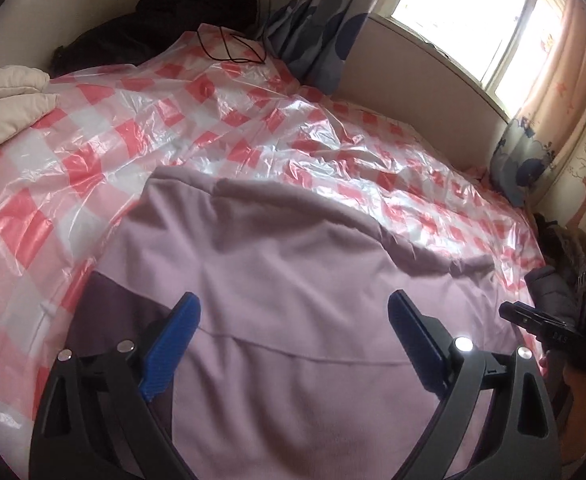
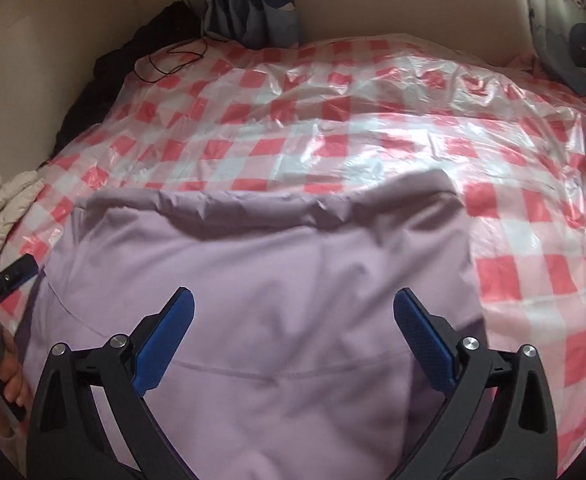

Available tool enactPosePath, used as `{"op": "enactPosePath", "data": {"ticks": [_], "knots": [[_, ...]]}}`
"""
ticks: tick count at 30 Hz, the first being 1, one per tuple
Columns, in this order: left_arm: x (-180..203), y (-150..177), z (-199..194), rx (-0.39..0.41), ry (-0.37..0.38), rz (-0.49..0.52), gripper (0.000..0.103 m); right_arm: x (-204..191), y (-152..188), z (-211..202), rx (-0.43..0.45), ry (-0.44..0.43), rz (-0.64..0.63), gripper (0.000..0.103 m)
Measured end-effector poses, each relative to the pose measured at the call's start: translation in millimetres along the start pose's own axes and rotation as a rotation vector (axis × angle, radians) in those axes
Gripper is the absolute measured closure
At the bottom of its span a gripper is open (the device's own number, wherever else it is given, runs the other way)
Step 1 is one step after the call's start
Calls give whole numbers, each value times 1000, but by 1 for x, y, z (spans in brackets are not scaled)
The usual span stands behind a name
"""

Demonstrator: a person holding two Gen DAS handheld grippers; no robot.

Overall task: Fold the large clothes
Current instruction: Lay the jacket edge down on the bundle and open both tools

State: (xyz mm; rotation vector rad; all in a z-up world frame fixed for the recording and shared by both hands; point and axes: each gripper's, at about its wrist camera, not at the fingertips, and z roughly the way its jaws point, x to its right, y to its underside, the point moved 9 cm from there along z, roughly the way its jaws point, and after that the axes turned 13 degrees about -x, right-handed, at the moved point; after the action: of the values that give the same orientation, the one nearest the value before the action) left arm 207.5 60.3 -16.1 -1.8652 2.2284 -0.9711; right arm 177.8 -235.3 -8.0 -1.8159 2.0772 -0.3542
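Blue-padded fingers of the left gripper stand wide apart at the bottom of the left wrist view, gripping nothing, and the lilac garment fills the gap between them. Its pale fabric runs under both fingers and on past their tips, with a thin seam crossing just beyond the gap. To the left, a darker purple panel of the same garment shows beside the left finger. Farther left lies the red-and-white checked plastic sheet that covers the bed, and a cream quilted item sits at the sheet's far left edge. Dark clothing is heaped against the wall behind. To the right, the other gripper's black body with a green light shows at the garment's right edge, held in a hand.

Through the right wrist camera, the right gripper is likewise spread wide and empty, poised over the same garment. The lilac cloth lies between and below its fingers, and its far folded edge lies well beyond the tips. At the far left a hand holds the left gripper beside the garment's left edge. Checked sheet extends to the right.
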Motion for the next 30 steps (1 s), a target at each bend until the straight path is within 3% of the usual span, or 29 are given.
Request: {"op": "enactPosePath", "data": {"ticks": [2, 4, 6, 7, 9, 12, 15, 17, 19, 22, 25, 26, 27, 30], "knots": [[-1, 14, 22, -39, -39, 34, 12, 29, 24, 27, -53, 64, 23, 6], [-4, 25, 49, -72, -47, 70, 12, 41, 42, 53, -45, 18, 17, 6], [-1, 26, 48, -70, -103, 84, 12, 42, 40, 45, -67, 23, 29, 6], [2, 22, 41, -60, -102, 75, 12, 40, 37, 35, -67, 30, 34, 6], [20, 8, 14, 8, -30, 63, 12, 29, 16, 2, 33, -40, 35, 6], [64, -20, -2, 80, 4, 148, 12, 13, -33, -7, 69, -6, -16, 6], [98, -40, 27, 34, 58, 163, 12, 14, -79, 38, 11, 59, -8, 6], [100, -42, 66, -31, 33, 143, 12, 30, -89, 87, -66, 121, 19, 6], [86, -34, 116, -129, 10, 119, 12, 42, -80, 129, -147, 29, 89, 6], [80, -24, 138, -153, -51, 139, 12, 50, -73, 131, -155, 8, 117, 6], [80, -20, 105, -135, -9, 105, 12, 43, -68, 99, -136, 21, 98, 6], [78, -16, 80, -101, 24, 88, 12, 33, -62, 76, -89, -29, 95, 6], [75, -13, 56, -61, 28, 90, 12, 19, -51, 52, -43, -85, 62, 6], [49, 9, -4, 30, -15, 88, 11, -17, -9, 5, 30, -96, -67, 6]]}}
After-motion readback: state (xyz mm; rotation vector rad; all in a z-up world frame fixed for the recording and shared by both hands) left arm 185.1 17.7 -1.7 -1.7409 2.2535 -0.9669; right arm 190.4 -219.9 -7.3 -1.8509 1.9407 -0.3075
